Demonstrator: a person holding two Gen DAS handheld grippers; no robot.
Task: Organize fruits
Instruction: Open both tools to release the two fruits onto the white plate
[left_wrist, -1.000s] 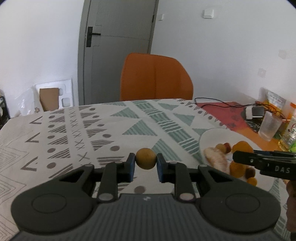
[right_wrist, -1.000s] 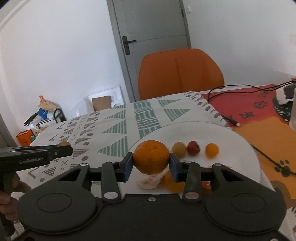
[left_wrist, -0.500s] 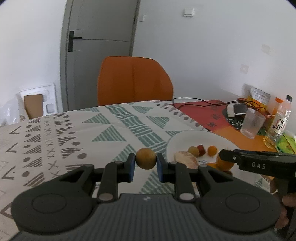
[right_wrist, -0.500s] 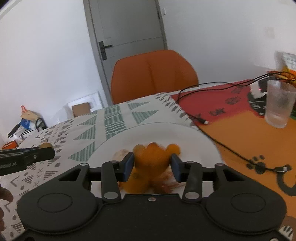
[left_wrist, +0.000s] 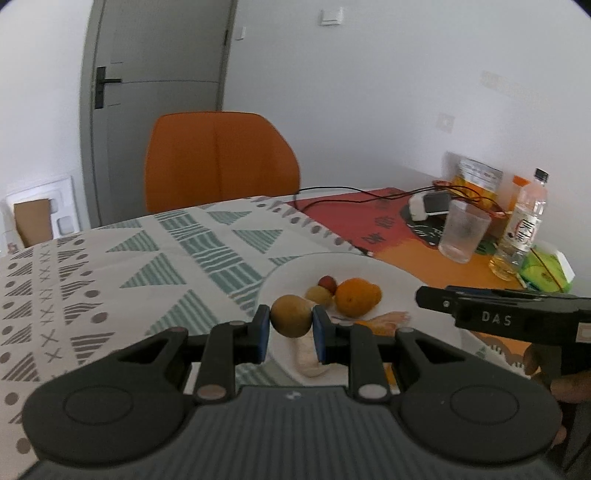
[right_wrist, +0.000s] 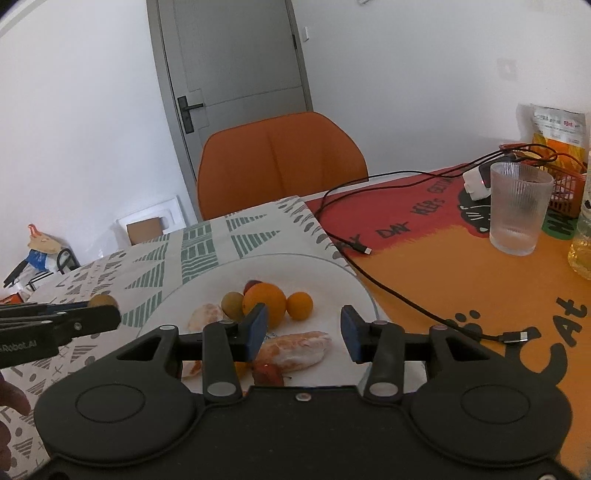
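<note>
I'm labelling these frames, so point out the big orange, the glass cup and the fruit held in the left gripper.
big orange (right_wrist: 264, 298), right wrist view, upper skin.
glass cup (right_wrist: 519, 208), right wrist view, ribbed side wall.
brown fruit (left_wrist: 291, 315), left wrist view, front face.

Ahead of you stands a grey door (right_wrist: 236, 74) with a dark handle, set in plain white walls (left_wrist: 369, 110). An orange chair (left_wrist: 219, 158) is pushed up to the far edge of the surface (left_wrist: 110, 258), just right of the door. Left of the door, white foam packing (left_wrist: 40, 214) leans against the wall. Soft, even daylight fills the room.
</note>
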